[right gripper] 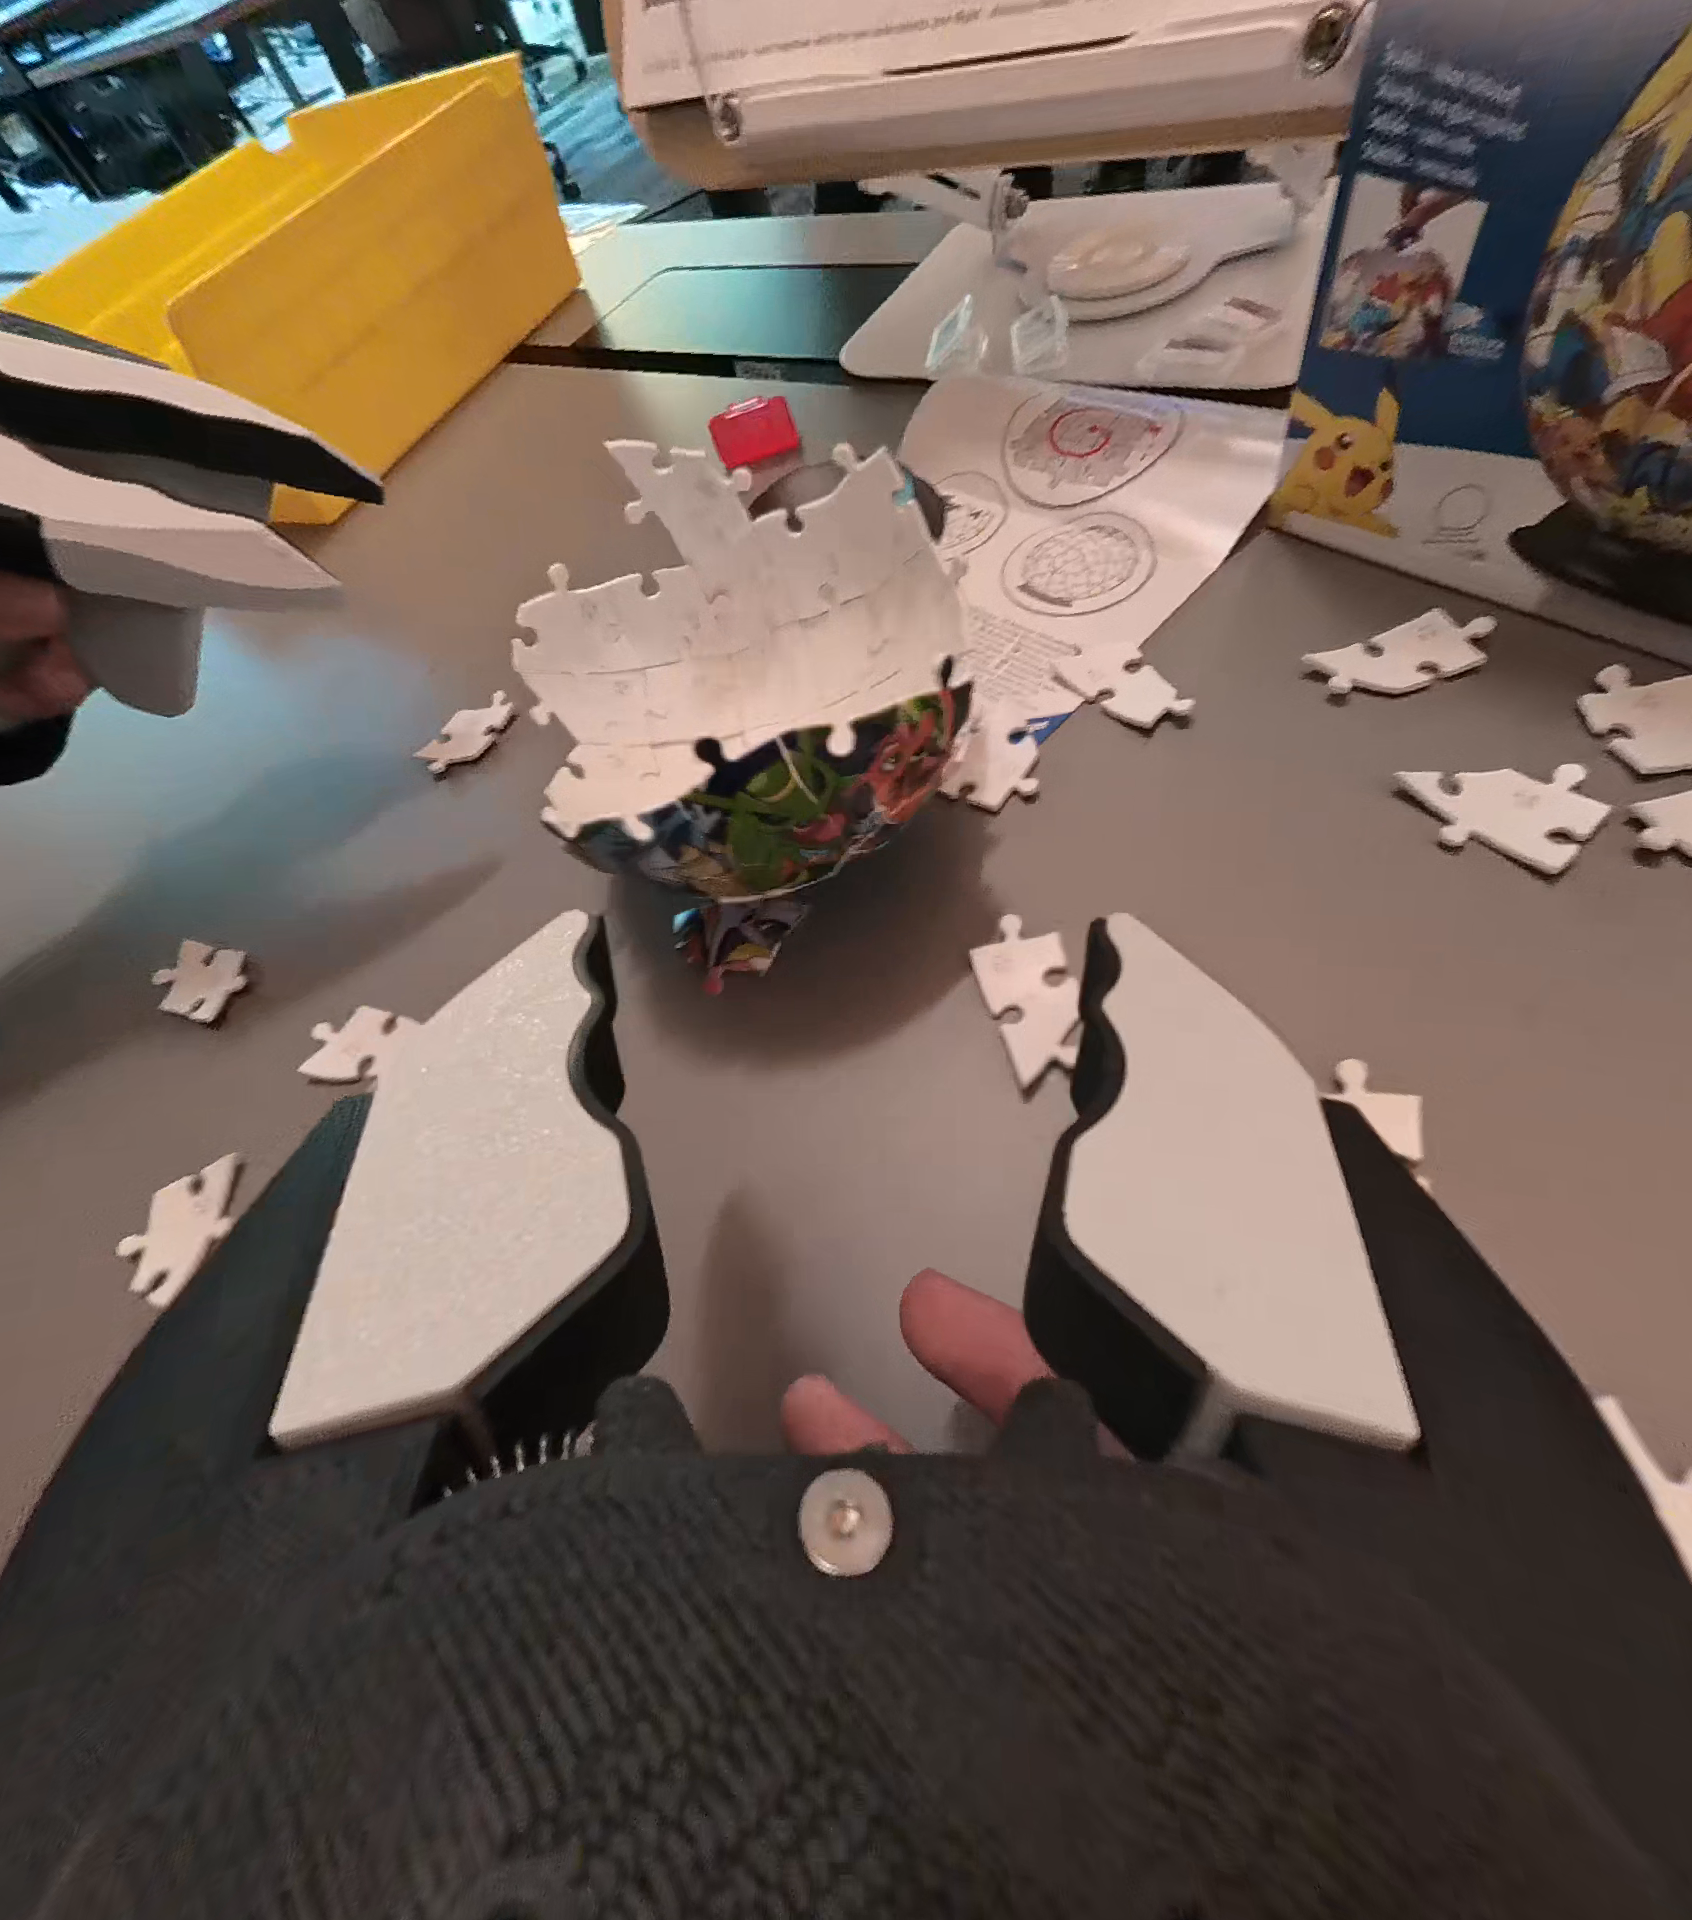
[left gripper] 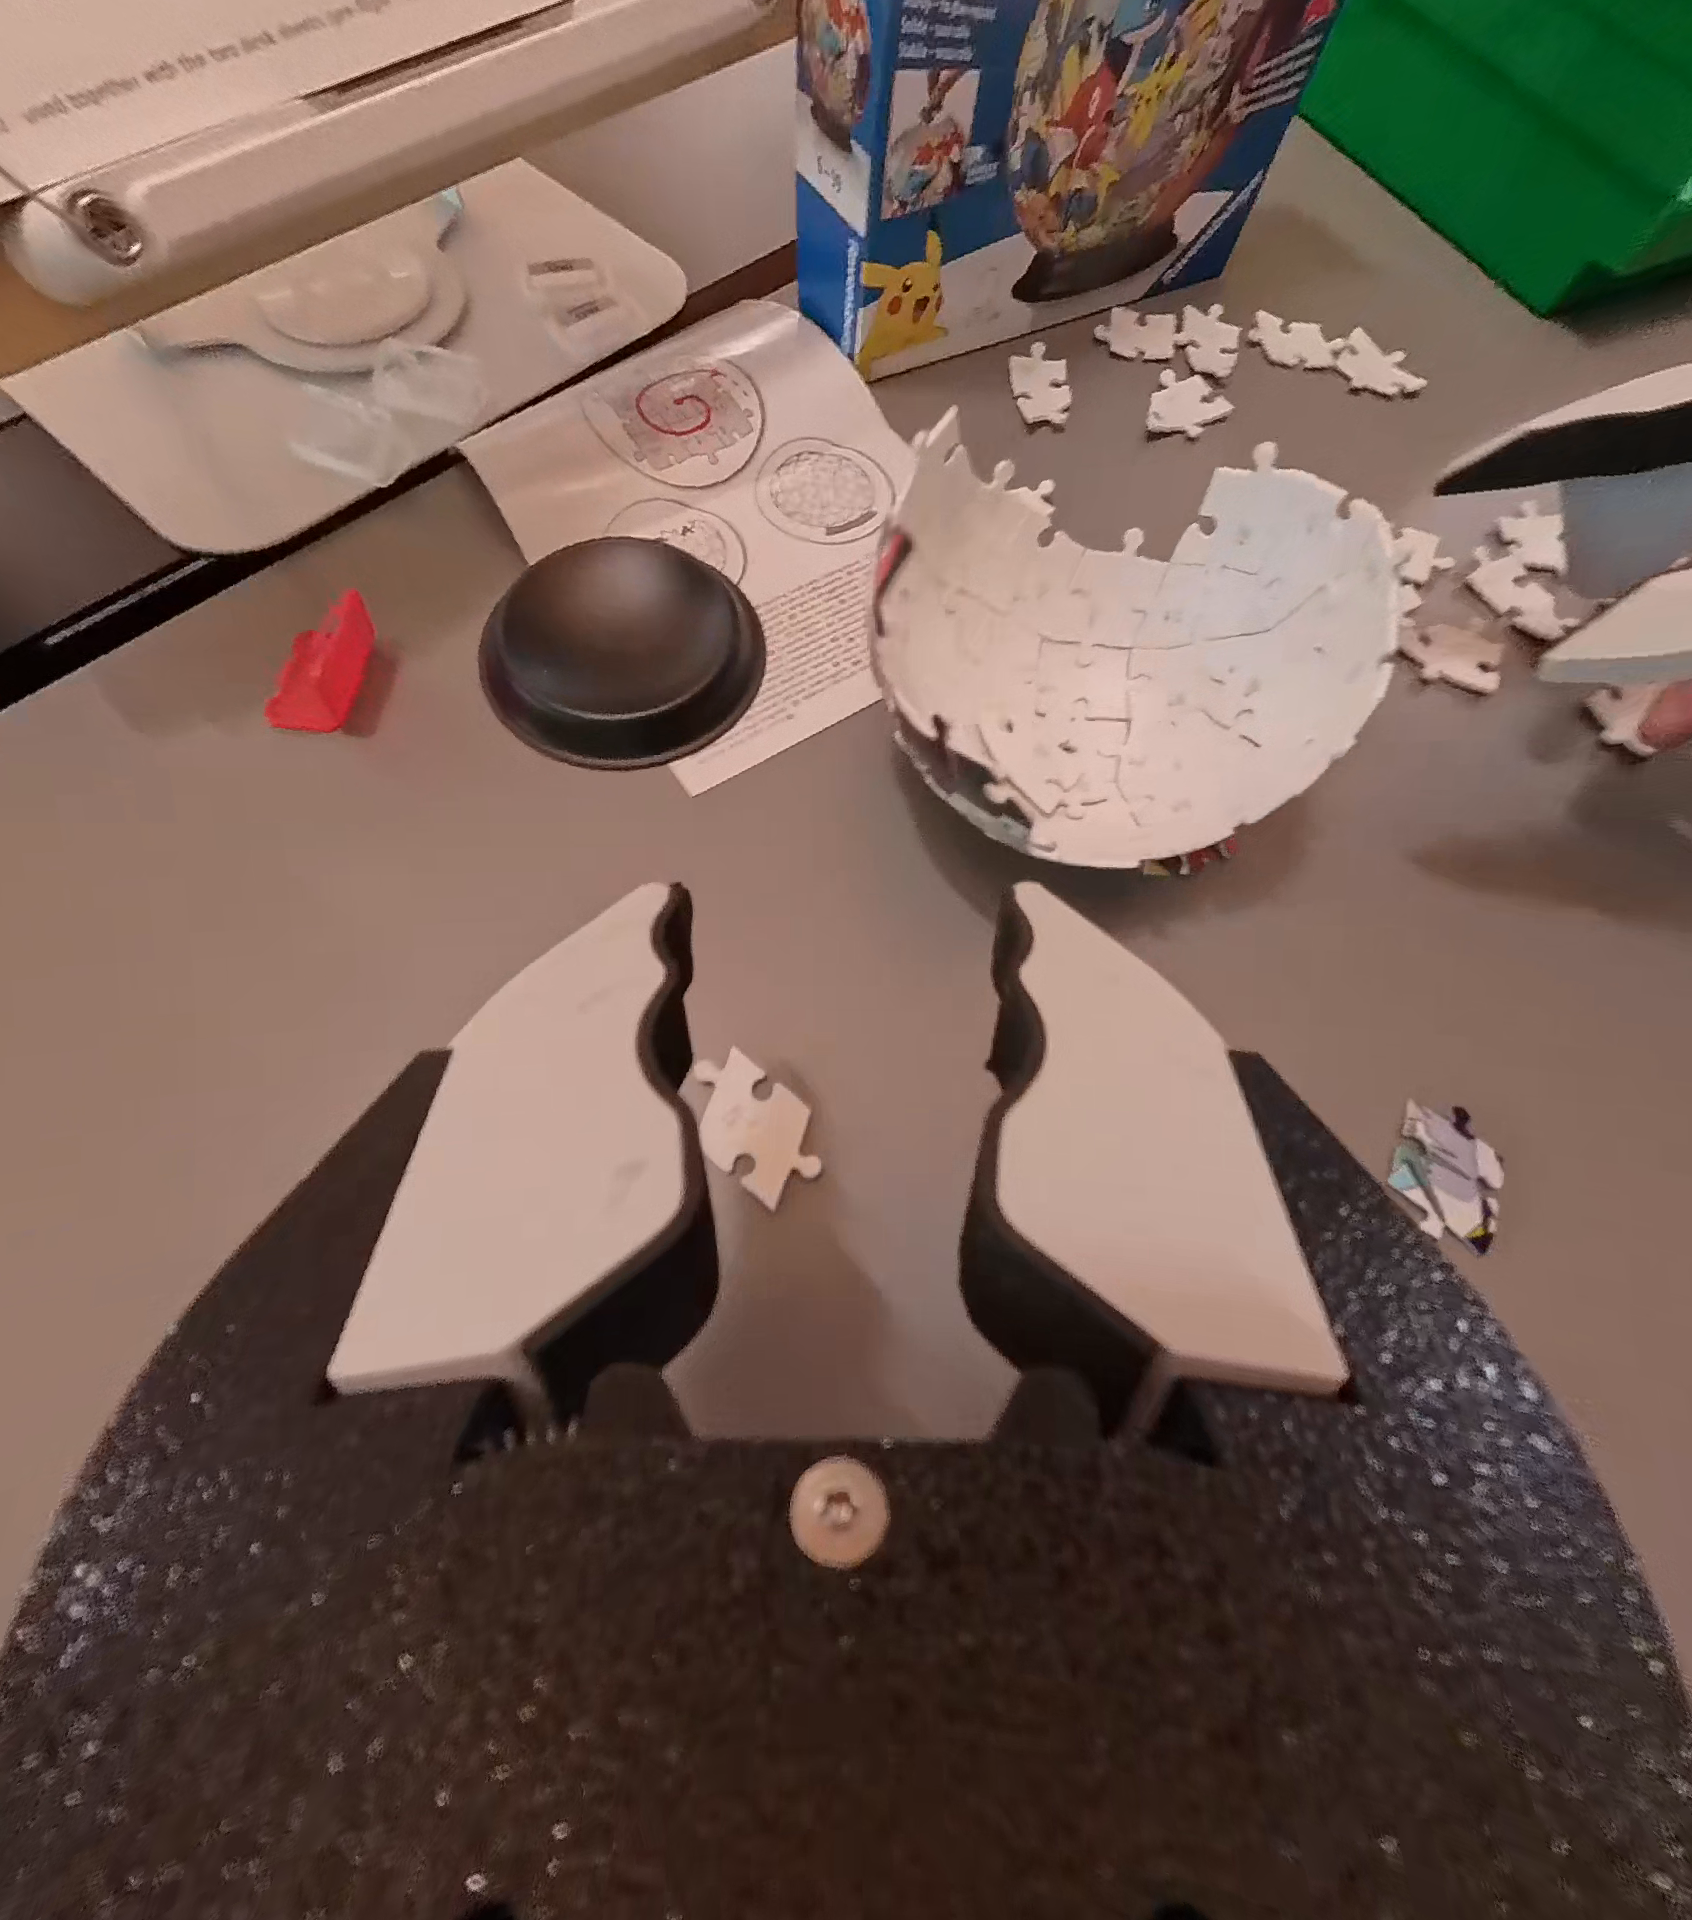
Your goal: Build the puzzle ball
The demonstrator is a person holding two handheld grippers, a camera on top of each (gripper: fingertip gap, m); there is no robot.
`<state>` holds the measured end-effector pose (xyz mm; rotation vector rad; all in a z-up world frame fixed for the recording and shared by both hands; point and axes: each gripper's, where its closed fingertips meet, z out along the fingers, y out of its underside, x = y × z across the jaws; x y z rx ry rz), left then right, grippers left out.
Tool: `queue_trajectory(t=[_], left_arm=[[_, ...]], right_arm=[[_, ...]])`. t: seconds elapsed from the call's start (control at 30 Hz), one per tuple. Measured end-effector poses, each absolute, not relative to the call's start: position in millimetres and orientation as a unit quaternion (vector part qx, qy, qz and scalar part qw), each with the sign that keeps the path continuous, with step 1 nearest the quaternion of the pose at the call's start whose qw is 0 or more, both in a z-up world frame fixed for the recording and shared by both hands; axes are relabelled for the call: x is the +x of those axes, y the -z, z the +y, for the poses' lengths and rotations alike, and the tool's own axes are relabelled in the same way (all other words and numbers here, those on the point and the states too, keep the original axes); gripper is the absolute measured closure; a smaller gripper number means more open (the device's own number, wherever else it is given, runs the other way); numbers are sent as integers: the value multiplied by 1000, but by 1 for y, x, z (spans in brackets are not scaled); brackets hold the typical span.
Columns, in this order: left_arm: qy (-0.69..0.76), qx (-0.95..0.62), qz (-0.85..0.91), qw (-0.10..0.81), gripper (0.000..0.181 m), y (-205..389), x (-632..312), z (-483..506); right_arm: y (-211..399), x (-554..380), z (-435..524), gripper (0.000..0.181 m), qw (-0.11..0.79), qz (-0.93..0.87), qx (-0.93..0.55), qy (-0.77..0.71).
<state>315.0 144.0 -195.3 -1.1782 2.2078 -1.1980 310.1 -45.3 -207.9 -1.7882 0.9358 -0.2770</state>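
Ball [left gripper: 1138, 665], half built and open at the top, sits on the table [left gripper: 198, 987] among loose pieces [right gripper: 1502, 816], while left gripper [left gripper: 842, 935] and right gripper [right gripper: 842, 961] both gape empty.

Left gripper [left gripper: 842, 914] hangs wide open over the grey table [left gripper: 198, 987], a white loose piece [left gripper: 754, 1127] lying between its fingers near the left one. Half-built puzzle ball [left gripper: 1133, 665] sits ahead like an open bowl, black stand [left gripper: 624, 649] to its left on the instruction sheet [left gripper: 717, 436]. Right gripper [left gripper: 1486, 566] pokes in from the right edge, open, over scattered pieces [left gripper: 1507, 582].
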Motion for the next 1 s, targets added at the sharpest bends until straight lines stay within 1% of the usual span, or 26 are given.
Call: queue_trajectory(t=[0.07, 0.13, 0.33, 0.43, 0.57, 0.8, 0.83, 1.0], left_arm=[[429, -403, 790, 174, 129, 194, 316, 138], [414, -391, 803, 176, 132, 199, 318, 135], [382, -352, 840, 160, 138, 219, 317, 114], [367, -330, 856, 152, 136, 231, 313, 101], [363, -314, 865, 146, 136, 240, 312, 87], [371, -320, 861, 134, 136, 245, 304, 73], [371, -320, 862, 131, 137, 246, 302, 71], [369, -304, 869, 130, 136, 246, 294, 62]], right_arm=[[208, 314, -46, 95, 532, 399, -739, 103], [209, 312, -44, 99, 537, 403, -736, 89], [211, 305, -41, 101, 537, 418, -724, 112], [224, 298, -30, 101, 523, 415, -740, 90], [224, 301, -18, 102, 526, 409, -742, 77], [228, 313, -10, 105, 517, 411, -747, 75], [229, 315, -11, 102, 515, 413, -747, 75], [223, 323, -13, 105, 530, 425, -732, 58]])
